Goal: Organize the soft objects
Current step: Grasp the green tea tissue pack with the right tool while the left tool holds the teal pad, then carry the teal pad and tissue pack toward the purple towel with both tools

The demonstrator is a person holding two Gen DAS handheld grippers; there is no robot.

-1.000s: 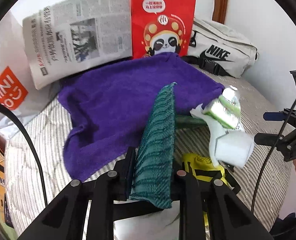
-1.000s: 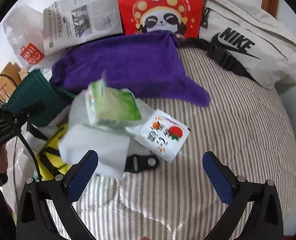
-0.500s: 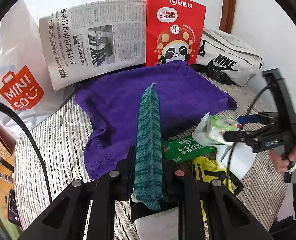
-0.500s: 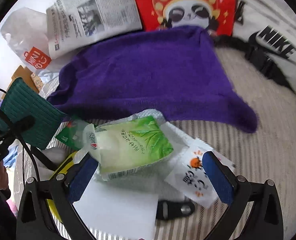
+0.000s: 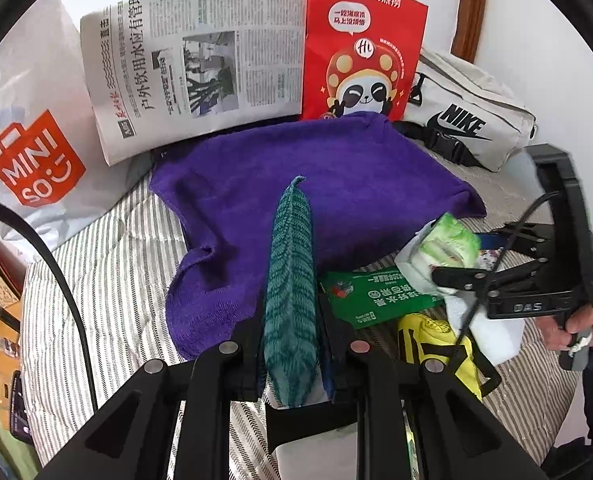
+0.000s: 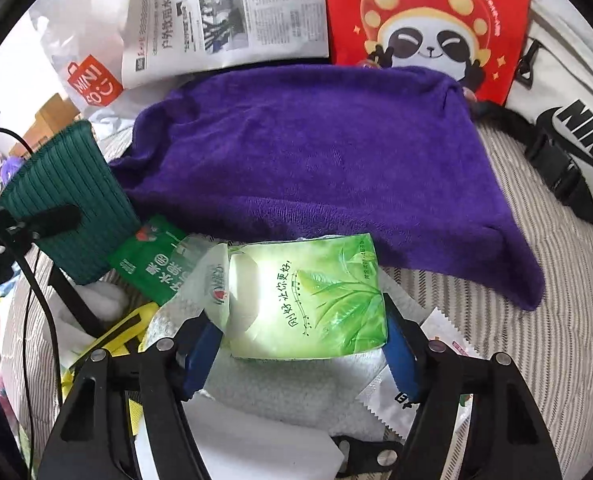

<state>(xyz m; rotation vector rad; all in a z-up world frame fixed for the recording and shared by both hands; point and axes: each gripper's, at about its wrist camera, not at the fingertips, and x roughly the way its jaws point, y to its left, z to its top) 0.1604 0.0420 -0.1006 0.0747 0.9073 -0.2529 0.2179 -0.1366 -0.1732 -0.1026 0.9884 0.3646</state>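
Left gripper clamped on ribbed teal knit; right gripper, closing, around glossy green tissue pack.

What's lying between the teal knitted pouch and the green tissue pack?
A dark green printed sachet lies between teal knitted pouch and green tissue pack, in the right wrist view.

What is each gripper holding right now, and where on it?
The left gripper is shut on the teal knitted cloth, pinching its near end. The right gripper has just been closing around the green tissue pack, pads at its two sides.
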